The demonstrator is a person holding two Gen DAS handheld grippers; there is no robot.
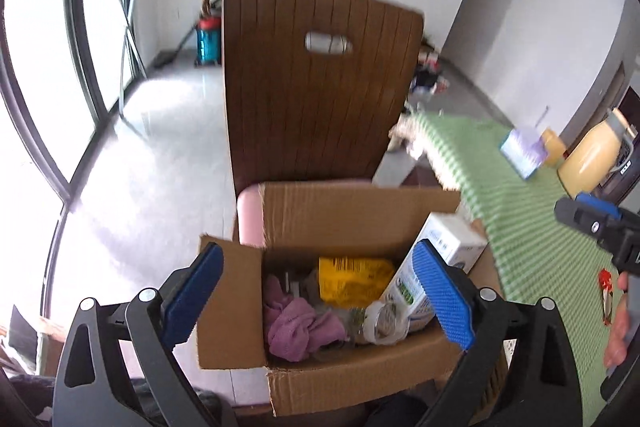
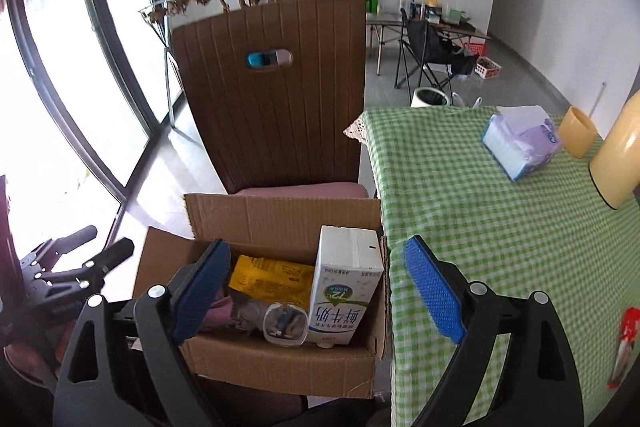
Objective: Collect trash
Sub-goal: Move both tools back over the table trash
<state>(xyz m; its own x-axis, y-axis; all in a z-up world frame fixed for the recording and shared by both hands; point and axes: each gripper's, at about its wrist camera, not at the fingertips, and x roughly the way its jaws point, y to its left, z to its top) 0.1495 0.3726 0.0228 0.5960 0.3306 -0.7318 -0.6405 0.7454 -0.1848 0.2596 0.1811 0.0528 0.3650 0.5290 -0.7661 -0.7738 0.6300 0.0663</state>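
An open cardboard box (image 1: 236, 307) (image 2: 280, 367) stands on a chair's pink seat beside the table. It holds a white milk carton (image 2: 346, 287) (image 1: 448, 243), a yellow packet (image 1: 352, 279) (image 2: 272, 279), a pink cloth (image 1: 296, 327) and a clear plastic cup (image 1: 384, 319) (image 2: 284, 323). My left gripper (image 1: 320, 291) is open and empty above the box. My right gripper (image 2: 316, 287) is open and empty over the box's right side and the table edge. A red wrapper (image 2: 626, 343) (image 1: 606, 291) lies on the green checked tablecloth (image 2: 480, 211) at the right.
A brown chair back (image 1: 316, 83) (image 2: 276, 95) rises behind the box. A tissue pack (image 2: 520, 143), a yellow cup (image 2: 578, 133) and a cream jug (image 2: 620, 155) stand on the table. A drying rack, folding chair and far table stand behind.
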